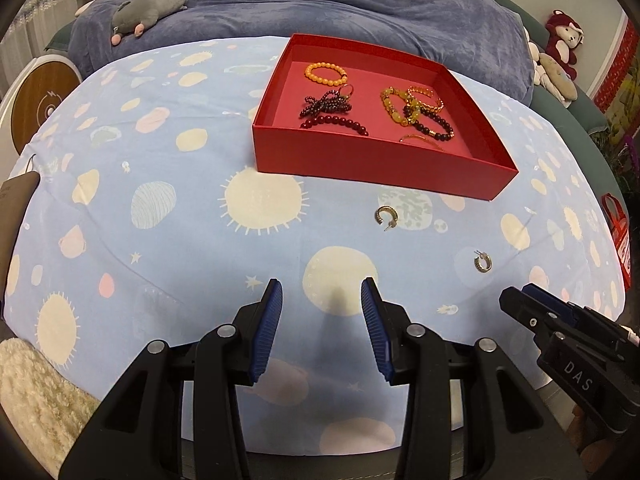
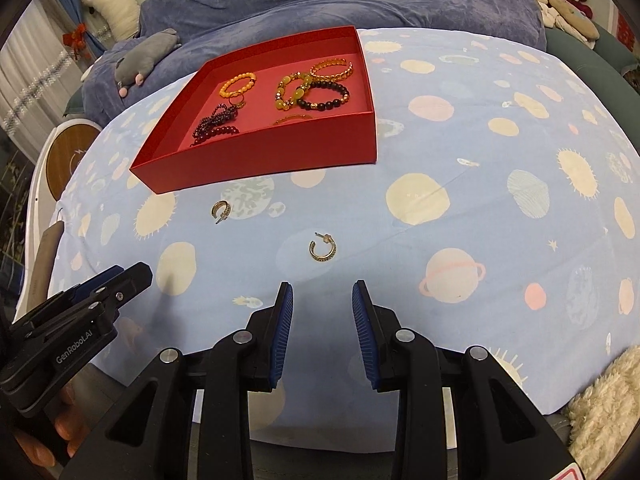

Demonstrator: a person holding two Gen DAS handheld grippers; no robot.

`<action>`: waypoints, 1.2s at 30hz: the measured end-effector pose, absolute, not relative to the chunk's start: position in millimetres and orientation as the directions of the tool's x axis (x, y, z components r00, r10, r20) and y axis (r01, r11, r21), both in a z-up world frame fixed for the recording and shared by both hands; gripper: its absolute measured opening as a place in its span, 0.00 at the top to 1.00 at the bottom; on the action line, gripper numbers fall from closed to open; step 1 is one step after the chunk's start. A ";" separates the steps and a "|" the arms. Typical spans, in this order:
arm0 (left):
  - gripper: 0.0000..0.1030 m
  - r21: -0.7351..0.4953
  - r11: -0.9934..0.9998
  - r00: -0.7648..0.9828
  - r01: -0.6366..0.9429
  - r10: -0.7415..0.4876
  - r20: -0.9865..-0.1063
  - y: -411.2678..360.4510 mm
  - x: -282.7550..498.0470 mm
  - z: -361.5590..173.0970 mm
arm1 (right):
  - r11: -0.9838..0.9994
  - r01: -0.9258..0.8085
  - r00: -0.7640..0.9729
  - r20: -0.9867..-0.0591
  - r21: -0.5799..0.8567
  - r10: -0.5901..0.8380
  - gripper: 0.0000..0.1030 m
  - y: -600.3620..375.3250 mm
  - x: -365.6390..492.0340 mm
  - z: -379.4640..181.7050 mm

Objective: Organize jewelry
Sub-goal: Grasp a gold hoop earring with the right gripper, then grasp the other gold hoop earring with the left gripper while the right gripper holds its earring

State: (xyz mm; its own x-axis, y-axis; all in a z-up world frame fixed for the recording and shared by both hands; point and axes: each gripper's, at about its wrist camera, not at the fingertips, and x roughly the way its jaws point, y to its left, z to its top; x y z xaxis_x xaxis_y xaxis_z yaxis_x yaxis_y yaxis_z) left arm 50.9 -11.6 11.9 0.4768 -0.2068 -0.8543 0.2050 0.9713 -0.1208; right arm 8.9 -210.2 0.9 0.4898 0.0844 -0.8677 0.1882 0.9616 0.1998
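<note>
A red box (image 1: pixel 360 160) (image 2: pixel 256 152) sits on the blue patterned cloth and holds several bead bracelets (image 1: pixel 326 72) (image 2: pixel 238 84). Two gold hoop earrings lie on the cloth in front of it: one (image 1: pixel 386 216) (image 2: pixel 221 210) close to the box, the other (image 1: pixel 482 264) (image 2: pixel 322 249) nearer the grippers. My left gripper (image 1: pixel 322 296) is open and empty, low over the cloth; it also shows at the left of the right wrist view (image 2: pixel 132 276). My right gripper (image 2: pixel 322 292) is open and empty just short of the nearer earring; it shows at the right of the left wrist view (image 1: pixel 516 300).
The cloth (image 1: pixel 180 220) covers a rounded table. A blue blanket with a grey plush toy (image 1: pixel 148 12) lies behind. Plush toys (image 1: pixel 560 48) sit at the far right. A round wooden-faced object (image 1: pixel 40 108) stands left. A fluffy cream fabric (image 2: pixel 600 412) is at the near edge.
</note>
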 end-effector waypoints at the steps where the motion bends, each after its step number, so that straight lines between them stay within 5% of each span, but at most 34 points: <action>1: 0.62 -0.123 0.971 0.475 0.204 -0.208 -0.855 -11.4 50.6 10.9 | 0.962 0.188 0.489 -0.868 0.198 0.083 0.70 -210.2 10.1 -0.3; 19: 0.62 -0.126 0.974 0.457 0.187 -0.200 -0.866 -10.4 58.3 2.2 | 0.975 0.163 0.473 -0.879 0.154 0.060 0.70 -205.4 43.6 -17.2; 26: 0.62 -0.127 0.973 0.454 0.193 -0.203 -0.867 -13.3 60.0 1.7 | 0.981 0.155 0.474 -0.880 0.116 0.029 0.83 -204.7 43.6 -18.4; 36: 0.62 -0.131 0.968 0.456 0.212 -0.216 -0.863 -26.3 68.4 3.5 | 0.978 0.154 0.469 -0.881 0.143 0.055 0.84 -201.8 32.8 -14.7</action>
State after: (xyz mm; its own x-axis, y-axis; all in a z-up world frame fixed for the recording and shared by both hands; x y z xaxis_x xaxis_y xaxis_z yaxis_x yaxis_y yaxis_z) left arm 68.4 -26.3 3.5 0.4560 -0.2164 -0.8633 0.2123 0.9684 -0.1307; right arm 32.8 -201.8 -14.7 0.4693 0.0552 -0.8813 0.1539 0.9777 0.1431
